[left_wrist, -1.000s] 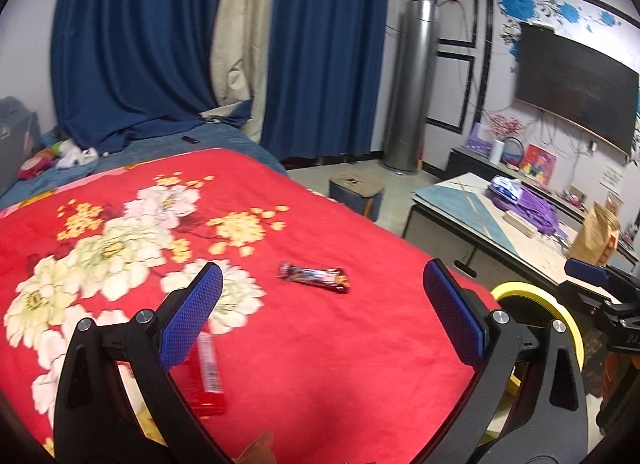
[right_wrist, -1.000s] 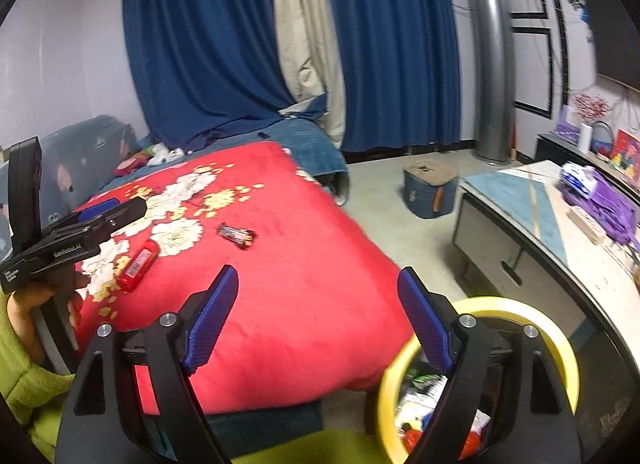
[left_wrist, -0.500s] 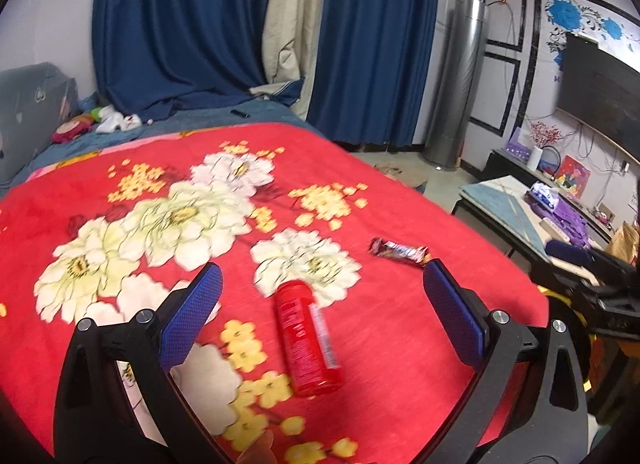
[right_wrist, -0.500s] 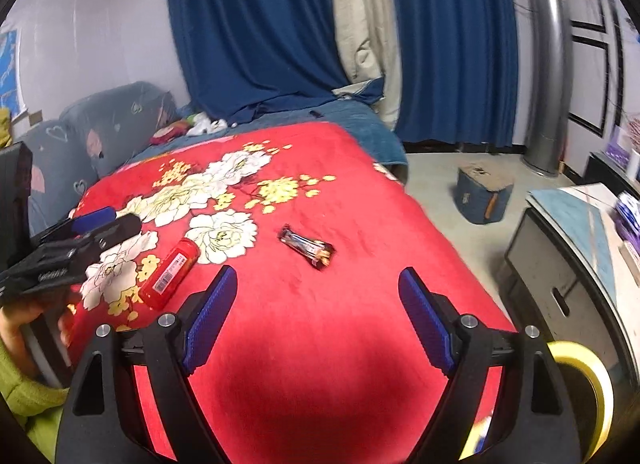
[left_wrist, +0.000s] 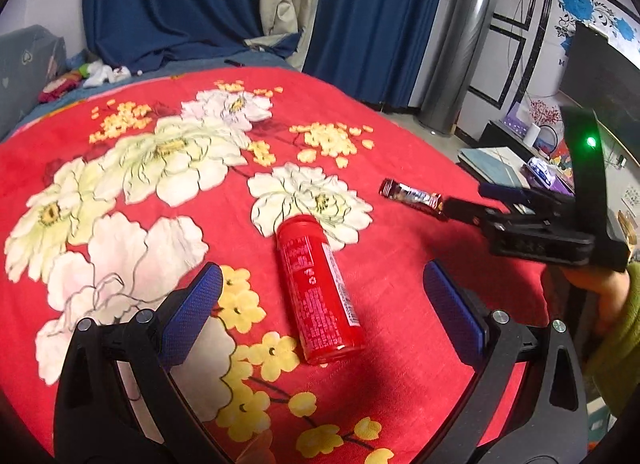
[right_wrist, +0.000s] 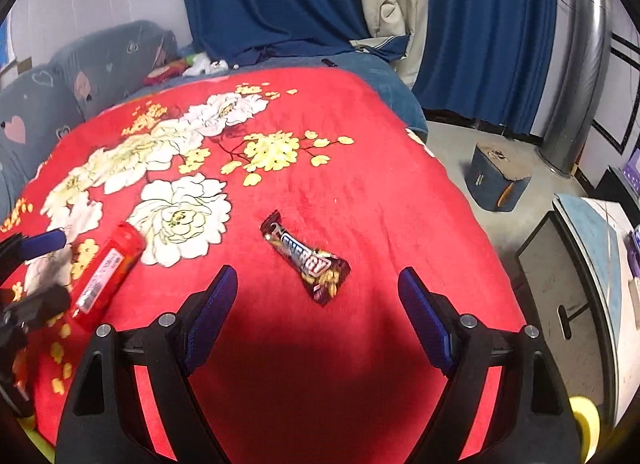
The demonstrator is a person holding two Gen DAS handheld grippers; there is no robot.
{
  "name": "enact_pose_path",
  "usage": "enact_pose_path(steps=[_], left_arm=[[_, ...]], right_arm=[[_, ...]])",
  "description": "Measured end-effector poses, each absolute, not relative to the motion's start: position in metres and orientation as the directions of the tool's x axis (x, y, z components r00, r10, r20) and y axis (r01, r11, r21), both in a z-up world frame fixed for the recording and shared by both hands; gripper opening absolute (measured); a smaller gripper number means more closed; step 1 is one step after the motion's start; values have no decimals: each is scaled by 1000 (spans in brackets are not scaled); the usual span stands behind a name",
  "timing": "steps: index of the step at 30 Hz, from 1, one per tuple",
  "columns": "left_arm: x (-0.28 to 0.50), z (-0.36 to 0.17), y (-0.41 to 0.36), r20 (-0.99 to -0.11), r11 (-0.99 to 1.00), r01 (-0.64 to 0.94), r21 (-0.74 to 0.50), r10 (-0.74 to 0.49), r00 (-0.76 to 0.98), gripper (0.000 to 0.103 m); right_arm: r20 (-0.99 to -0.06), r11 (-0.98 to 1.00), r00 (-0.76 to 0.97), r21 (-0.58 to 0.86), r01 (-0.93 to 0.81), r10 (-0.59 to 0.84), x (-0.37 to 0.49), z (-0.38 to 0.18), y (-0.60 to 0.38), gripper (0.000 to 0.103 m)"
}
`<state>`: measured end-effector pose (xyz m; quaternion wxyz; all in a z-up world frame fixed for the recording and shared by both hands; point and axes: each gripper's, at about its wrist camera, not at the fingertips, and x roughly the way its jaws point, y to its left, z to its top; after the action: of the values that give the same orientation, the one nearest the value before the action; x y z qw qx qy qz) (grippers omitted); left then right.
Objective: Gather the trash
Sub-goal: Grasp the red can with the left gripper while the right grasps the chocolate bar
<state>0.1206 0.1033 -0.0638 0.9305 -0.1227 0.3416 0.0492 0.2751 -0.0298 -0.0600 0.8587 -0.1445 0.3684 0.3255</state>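
Both tools gape wide, nothing held. Red can [left_wrist: 318, 292] lies before the left tool [left_wrist: 320, 304], energy bar wrapper [right_wrist: 306, 258] before the right tool [right_wrist: 318, 306], on the soft bed blanket [right_wrist: 360, 183]. Can could easily get rolled away; fabric pinched.

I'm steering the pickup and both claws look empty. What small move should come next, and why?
Probably ease the right claw forward and down over the snack wrapper. It is open and empty, and the wrapper lies flat on the red blanket just ahead of its fingers. The left claw, also open, already straddles the red can.
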Motion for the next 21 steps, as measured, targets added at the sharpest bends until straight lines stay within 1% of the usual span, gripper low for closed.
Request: enact_pose_path(steps=[2,6,8,10,11,12,17,20,21], left_arm=[[122,-68,104,-658,963,-186,-195,12,753,92],[125,-73,102,-678,964,-190,-188,13,735,76],[128,-76,101,-690,964,-190,-185,10,724,73],[129,-78,101,-696,964,-187,-188,4,718,69],[129,-79,101,-699,964,-187,-190,1,715,65],[129,-80,101,-704,963,-186,-194,-4,710,61],[134,-89,107,-728,953,-191,-234,-42,684,47],[136,-91,109,-731,948,-182,-260,-70,679,42],[136,-92,110,-731,947,-180,-265,-75,679,37]], right_arm=[[-742,737,504,-20,-676,442,282,-65,-20,78],[-764,716,490,-55,-696,419,292,-73,-3,75],[-774,710,478,-54,-703,415,297,-78,4,73],[-783,713,464,-39,-700,414,302,-83,8,68],[-787,716,459,-32,-697,412,305,-86,8,59],[-798,721,446,-19,-693,407,307,-90,8,46],[-787,733,447,9,-680,424,303,-93,-1,40],[-780,743,448,32,-669,437,298,-93,-11,38],[-777,747,448,44,-663,443,296,-93,-16,37]])
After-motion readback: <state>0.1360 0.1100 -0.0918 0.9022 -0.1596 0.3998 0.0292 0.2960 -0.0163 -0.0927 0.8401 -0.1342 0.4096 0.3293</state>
